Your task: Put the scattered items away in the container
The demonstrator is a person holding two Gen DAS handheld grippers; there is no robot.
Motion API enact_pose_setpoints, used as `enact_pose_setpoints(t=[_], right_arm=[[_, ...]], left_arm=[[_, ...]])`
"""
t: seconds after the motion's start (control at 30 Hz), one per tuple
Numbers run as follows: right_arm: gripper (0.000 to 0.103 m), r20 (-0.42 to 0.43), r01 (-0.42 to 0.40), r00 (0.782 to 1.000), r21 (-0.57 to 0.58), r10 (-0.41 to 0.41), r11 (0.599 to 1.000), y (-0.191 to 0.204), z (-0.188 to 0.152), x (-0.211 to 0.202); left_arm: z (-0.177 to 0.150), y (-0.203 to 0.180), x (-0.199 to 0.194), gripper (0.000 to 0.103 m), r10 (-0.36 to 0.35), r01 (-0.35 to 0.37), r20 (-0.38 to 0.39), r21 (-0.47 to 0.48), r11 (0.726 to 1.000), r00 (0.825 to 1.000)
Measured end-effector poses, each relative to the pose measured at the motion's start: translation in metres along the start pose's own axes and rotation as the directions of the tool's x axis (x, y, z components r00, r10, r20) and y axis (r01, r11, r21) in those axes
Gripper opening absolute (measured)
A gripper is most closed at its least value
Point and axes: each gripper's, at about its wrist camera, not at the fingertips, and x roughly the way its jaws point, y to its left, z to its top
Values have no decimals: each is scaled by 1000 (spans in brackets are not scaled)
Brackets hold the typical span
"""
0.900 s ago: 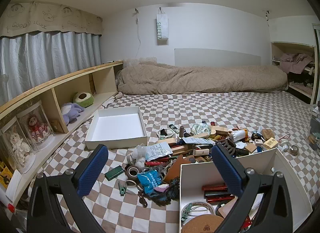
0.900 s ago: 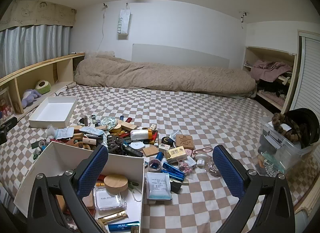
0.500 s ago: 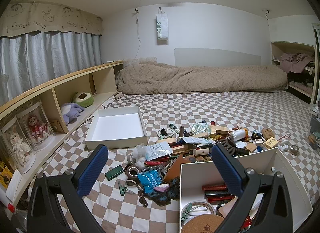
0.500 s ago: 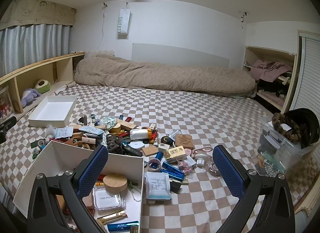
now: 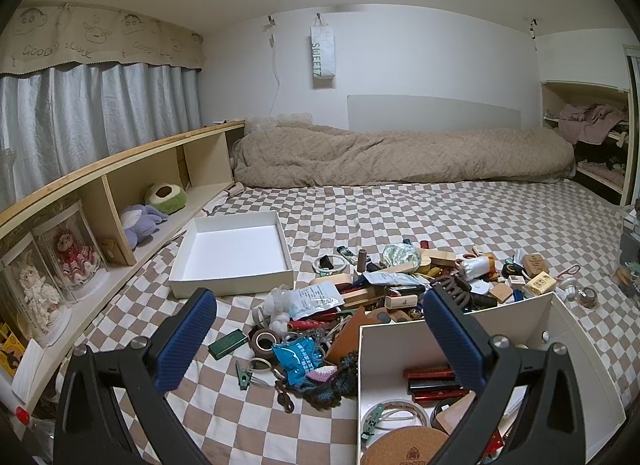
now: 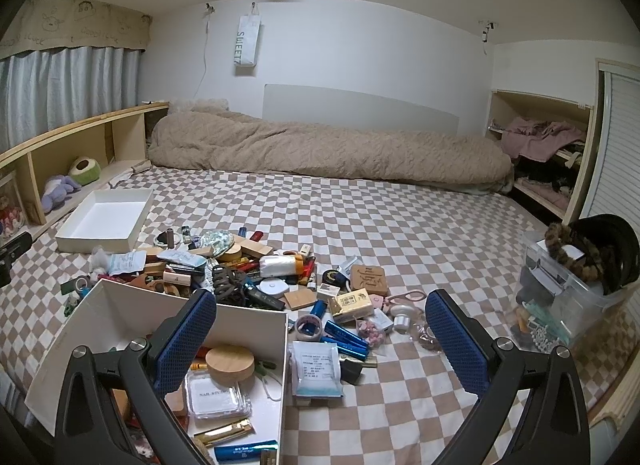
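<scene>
Container (image 5: 460,311): white box, near edge of the checked bed (image 5: 400,209), partly filled.
Already inside: cork disc (image 5: 408,447), dark tubes (image 5: 434,385), wooden round lid (image 6: 230,361), clear case (image 6: 218,395), gold clip (image 6: 224,434).
Still out: scattered items (image 5: 360,285) heaped just beyond the far wall; blue tubes (image 6: 346,339) and sachet (image 6: 316,369) beside the right wall.
Shallow tray (image 5: 234,255): empty, apart from the heap.
Left hand-held gripper (image 5: 316,329): spread wide, holding nothing.
Right hand-held gripper (image 6: 320,331): spread wide, holding nothing.
Progress, judged: early; most left.
</scene>
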Motion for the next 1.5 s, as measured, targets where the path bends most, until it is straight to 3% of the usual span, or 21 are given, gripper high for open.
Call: enact_pose_setpoints(t=[0.53,1.03,1.3,1.5], right_arm=[[103,1,-11,1000,8,10,1000,1,2,0],[103,-19,28,999,75,-27,997,-25,1,16],[103,39,-15,999,137,10,991,-41,-3,25],[103,18,-26,1000,228,22,973,-64,-12,45]], left_arm=[[1,5,-1,103,2,-2,9,-11,1000,1000],[9,45,3,103,83,-83,24,-31,996,996],[2,70,26,103,60,-61,-19,-83,995,998],[-11,87,61,103,38,-51,-129,-99,994,991]])
